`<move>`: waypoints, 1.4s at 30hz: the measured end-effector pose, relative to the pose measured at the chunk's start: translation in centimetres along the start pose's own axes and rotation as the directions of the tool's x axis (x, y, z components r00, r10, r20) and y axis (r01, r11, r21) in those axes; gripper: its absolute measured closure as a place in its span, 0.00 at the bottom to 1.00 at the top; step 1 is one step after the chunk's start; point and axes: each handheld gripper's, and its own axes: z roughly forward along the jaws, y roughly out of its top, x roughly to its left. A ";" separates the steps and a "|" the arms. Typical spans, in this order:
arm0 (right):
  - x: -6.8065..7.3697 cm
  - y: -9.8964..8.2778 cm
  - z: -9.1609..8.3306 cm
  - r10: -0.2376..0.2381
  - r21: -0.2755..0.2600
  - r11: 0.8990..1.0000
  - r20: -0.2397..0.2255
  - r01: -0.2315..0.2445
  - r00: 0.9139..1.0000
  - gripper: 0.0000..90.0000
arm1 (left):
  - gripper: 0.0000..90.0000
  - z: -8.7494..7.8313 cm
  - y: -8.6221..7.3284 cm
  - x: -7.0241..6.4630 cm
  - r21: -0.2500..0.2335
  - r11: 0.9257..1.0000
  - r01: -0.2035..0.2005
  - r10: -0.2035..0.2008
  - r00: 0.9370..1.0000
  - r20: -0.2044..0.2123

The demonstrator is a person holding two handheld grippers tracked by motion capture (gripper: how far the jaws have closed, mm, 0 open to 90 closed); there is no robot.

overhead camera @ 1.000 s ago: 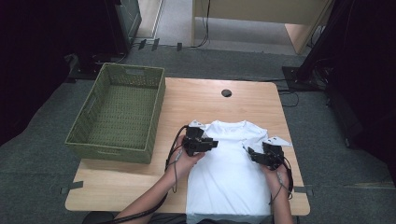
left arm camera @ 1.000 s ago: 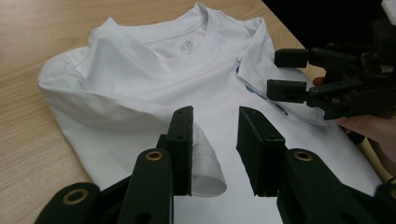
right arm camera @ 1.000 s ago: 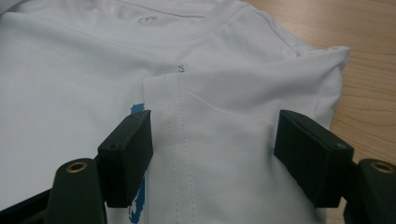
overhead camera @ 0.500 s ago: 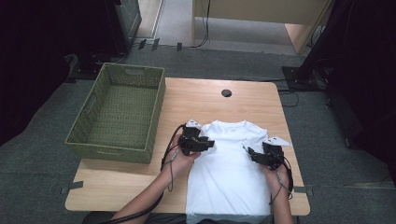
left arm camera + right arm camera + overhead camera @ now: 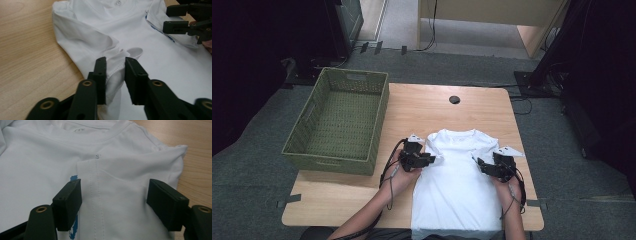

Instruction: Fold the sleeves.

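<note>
**White T-shirt on the table, both grippers at its shoulders**

We see a white T-shirt (image 5: 454,185) lying flat on the wooden table (image 5: 422,110), collar pointing away from the person and hem at the near edge. A green woven basket (image 5: 339,120) sits on the left part of the table, apart from the shirt, and a small dark round cap (image 5: 454,99) marks the tabletop beyond the collar.

The left gripper (image 5: 428,159) rests at the shirt's left sleeve. In the left gripper view its jaws have just been closing, and a bunched fold of the sleeve (image 5: 115,65) stands between them; we think the pads press the cloth on both sides, though the contact on the right pad is hard to judge from this angle. The left hand (image 5: 399,172) holds it from below.

The right gripper (image 5: 484,166) lies over the shirt's right shoulder. In the right gripper view its jaws stand wide apart, released, with the folded-in sleeve (image 5: 112,190) and its stitched seam lying flat between them, a blue print (image 5: 73,178) peeking out beside the left jaw.
</note>
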 end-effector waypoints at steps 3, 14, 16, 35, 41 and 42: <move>0.0 0.0 -0.1 0.005 0.004 1.000 -0.014 -0.005 1.000 0.33 | 0.86 0.3 -0.1 -0.2 -0.002 1.000 0.006 -0.006 1.000 0.023; 0.0 0.0 -0.5 -0.045 0.016 0.999 -0.026 0.045 0.999 0.45 | 0.76 1.8 -1.5 -0.8 -0.006 1.000 -0.007 0.007 0.999 0.045; -0.1 -0.1 -0.5 -0.038 0.012 0.999 -0.032 0.038 0.999 0.45 | 0.75 1.8 -1.6 -0.9 -0.010 1.000 -0.012 0.013 0.999 0.042; 0.8 0.0 -0.2 -0.018 0.009 1.000 -0.021 0.018 1.000 0.39 | 0.71 1.1 -1.8 0.2 -0.033 0.999 -0.014 0.014 1.000 0.023; 1.8 0.2 0.3 -0.039 0.008 0.999 -0.014 0.039 0.999 0.33 | 0.72 0.6 -1.8 1.2 -0.039 0.999 0.010 -0.010 1.000 0.014; 1.9 0.2 0.4 -0.041 0.005 0.999 -0.016 0.041 0.999 0.33 | 0.72 0.4 -1.8 1.4 -0.038 0.999 0.013 -0.012 1.000 0.007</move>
